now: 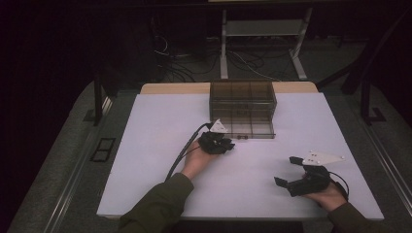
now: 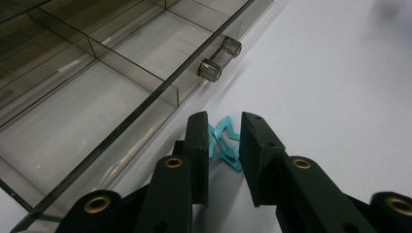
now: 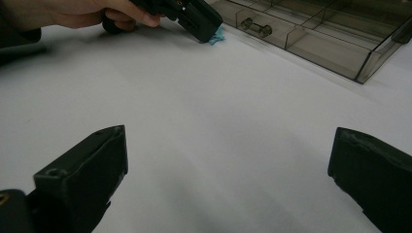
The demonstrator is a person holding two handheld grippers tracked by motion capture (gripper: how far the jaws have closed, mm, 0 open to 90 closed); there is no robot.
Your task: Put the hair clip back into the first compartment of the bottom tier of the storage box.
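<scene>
A small teal star-shaped clip [image 2: 224, 141] lies on the white table [image 1: 160, 145], just in front of the pulled-out drawer [image 2: 97, 97] of a smoky clear organiser box [image 1: 243, 97]. My left gripper [image 2: 223, 121] has its tips down on the table with both pads against the clip's sides. In the right gripper view the clip [image 3: 217, 38] peeks out from under the left gripper [image 3: 206, 29], held by a hand. My right gripper [image 1: 285, 170] rests near the front right of the table, jaws wide apart with nothing between them.
The drawer is split into compartments and has a clear bar handle [image 2: 219, 58] close to the clip. The box stands at the table's far middle edge. Bare white table [image 3: 218, 121] stretches between the two grippers. Cables and a desk frame [image 1: 262, 43] lie on the floor beyond.
</scene>
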